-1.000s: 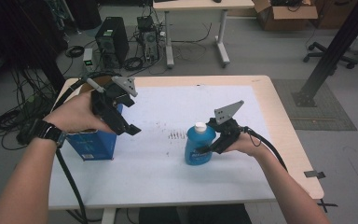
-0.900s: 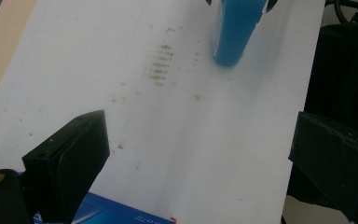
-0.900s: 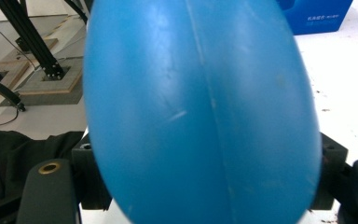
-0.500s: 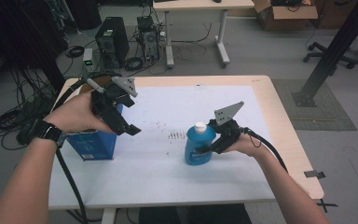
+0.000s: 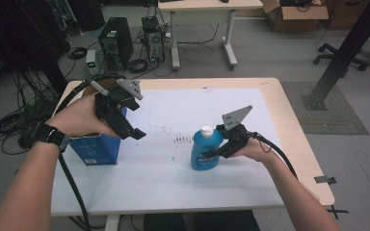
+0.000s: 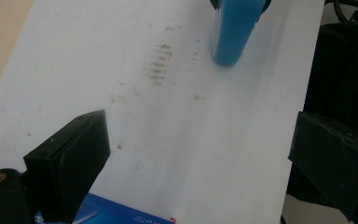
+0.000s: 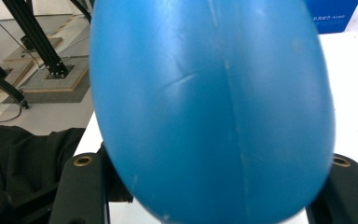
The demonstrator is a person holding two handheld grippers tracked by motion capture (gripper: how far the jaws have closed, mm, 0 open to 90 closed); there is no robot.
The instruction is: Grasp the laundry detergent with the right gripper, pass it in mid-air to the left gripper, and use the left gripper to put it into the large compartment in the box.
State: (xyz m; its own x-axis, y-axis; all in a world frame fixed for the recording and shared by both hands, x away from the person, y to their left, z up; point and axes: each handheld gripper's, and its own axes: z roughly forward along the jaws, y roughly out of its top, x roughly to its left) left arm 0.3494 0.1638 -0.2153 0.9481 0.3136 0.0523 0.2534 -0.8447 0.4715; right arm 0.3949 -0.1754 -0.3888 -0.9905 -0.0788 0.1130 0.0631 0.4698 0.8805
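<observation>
Left gripper [image 5: 134, 120] held above the table's left edge, jaws wide apart, nothing between them. Right gripper [image 5: 211, 150] low near centre, jaws just closing, pads pressing.

A lab or workshop: behind the white-topped desk [image 5: 250, 192], computer towers [image 5: 116, 44] sit on the grey floor amid tangled cables [image 5: 9, 120], beside a cardboard box [image 5: 294, 8] and black aluminium framing [image 5: 347, 48].
</observation>
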